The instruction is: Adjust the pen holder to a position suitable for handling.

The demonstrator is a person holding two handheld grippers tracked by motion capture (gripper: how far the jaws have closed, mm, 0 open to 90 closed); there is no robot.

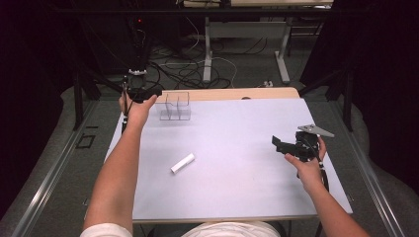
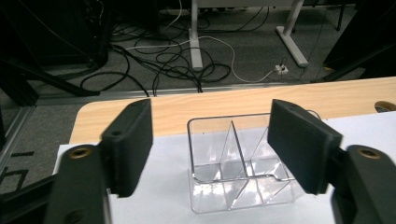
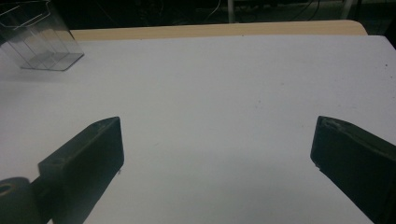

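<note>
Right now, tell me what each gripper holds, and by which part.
Nothing. The left gripper stands open before the clear divided box; the right gripper is open over bare table.

Clear divided box (image 2: 240, 163) between open left claw (image 2: 210, 147)

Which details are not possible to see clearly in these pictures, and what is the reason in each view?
- High view: the left gripper is dark against the dark floor and partly covered by the hand, so its jaws are hard to separate.
- Left gripper view: the right jaw covers the right side of the clear organizer.
- Right gripper view: the picture's top-left edge cuts off the organizer.
- High view: the white block is too small to show any marking.
</note>
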